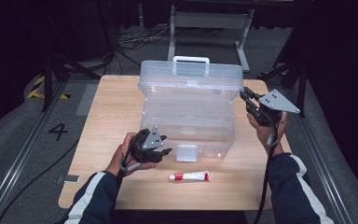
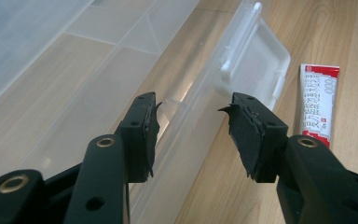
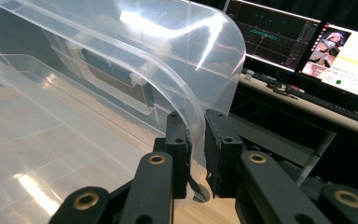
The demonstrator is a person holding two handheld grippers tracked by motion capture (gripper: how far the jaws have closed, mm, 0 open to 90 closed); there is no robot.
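A clear plastic storage box [image 1: 186,121] stands mid-table with its lid [image 1: 191,77] raised upright at the back. My right gripper [image 1: 243,93] is at the lid's right end; in the right gripper view it [image 3: 196,126] is shut on the curved edge of the lid [image 3: 168,51]. My left gripper [image 1: 165,150] sits at the box's front left, open. In the left gripper view its jaws [image 2: 191,112] stand apart on either side of the box's front rim, without pressing it, near the flipped-down latch [image 2: 254,60]. A red and white tube [image 1: 189,176] lies in front of the box.
The wooden table [image 1: 107,107] has bare room to the left of the box and along its front edge. The tube [image 2: 318,102] lies just beyond the latch. A metal frame [image 1: 209,21] and cables stand on the floor behind. Monitors [image 3: 307,42] glow past the lid.
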